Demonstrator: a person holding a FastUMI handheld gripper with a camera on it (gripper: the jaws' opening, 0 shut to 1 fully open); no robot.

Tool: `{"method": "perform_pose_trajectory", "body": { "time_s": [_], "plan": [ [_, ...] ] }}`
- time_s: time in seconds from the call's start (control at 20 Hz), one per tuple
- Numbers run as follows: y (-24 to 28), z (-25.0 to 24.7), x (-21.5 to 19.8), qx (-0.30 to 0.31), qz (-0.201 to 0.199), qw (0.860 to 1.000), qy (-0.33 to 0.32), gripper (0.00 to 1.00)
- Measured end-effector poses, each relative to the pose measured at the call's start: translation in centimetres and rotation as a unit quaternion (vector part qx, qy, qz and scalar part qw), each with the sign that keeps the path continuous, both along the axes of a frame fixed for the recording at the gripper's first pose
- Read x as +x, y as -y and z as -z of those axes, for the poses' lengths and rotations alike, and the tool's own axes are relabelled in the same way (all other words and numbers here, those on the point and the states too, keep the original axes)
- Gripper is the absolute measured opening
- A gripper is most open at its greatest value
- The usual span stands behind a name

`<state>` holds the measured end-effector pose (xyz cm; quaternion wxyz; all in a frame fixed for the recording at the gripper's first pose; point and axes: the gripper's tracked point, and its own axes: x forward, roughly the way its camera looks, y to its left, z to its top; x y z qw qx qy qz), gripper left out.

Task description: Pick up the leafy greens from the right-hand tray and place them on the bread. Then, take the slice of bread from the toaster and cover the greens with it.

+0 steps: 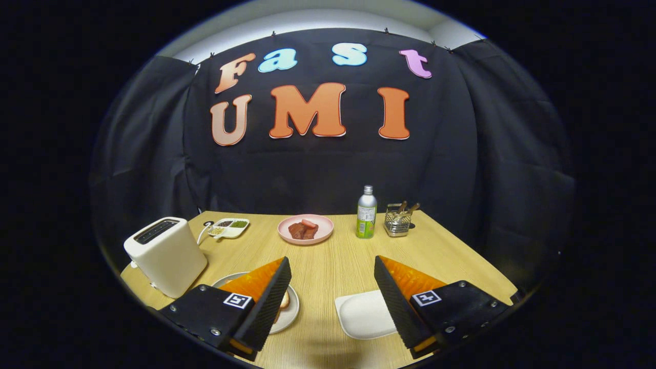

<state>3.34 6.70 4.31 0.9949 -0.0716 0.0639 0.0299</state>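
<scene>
Tongs (pixel 332 300) are wide open w/ nothing held, above the counter (pixel 328 256). White tray (pixel 361 312) sits just by the right finger; no greens seen on it. Greens prob. soft & light, so pinch gently at the middle; bread (pixel 285 300) peeks past the left finger on a plate (pixel 292 312).

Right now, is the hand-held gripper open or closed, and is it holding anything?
Hand-held gripper: open, fingers spread wide, holding nothing, above the wooden table.

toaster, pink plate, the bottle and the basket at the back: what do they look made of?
Toaster: looks like matte cream plastic, soft even sheen, though painted metal is possible.
Pink plate: smooth and glossy, plastic or glazed ceramic, can't tell which.
Bottle: silvery metallic neck and cap, likely aluminium.
Basket: shiny metal wire mesh.
The tongs hang open above the table, holding nothing.
</scene>
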Motion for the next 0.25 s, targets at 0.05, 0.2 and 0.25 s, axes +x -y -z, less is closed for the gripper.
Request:
{"method": "perform_pose_trajectory", "body": {
  "time_s": [0.05, 0.2, 0.25],
  "plan": [
    [0.5, -0.5, -0.6, 0.001, 0.001, 1.000, 0.008, 0.98],
    [2.3, -2.3, -2.0, -0.004, 0.014, 0.999, 0.037, 0.98],
    [2.7, -2.6, -2.4, -0.002, 0.018, 0.999, 0.043, 0.98]
  ]
}}
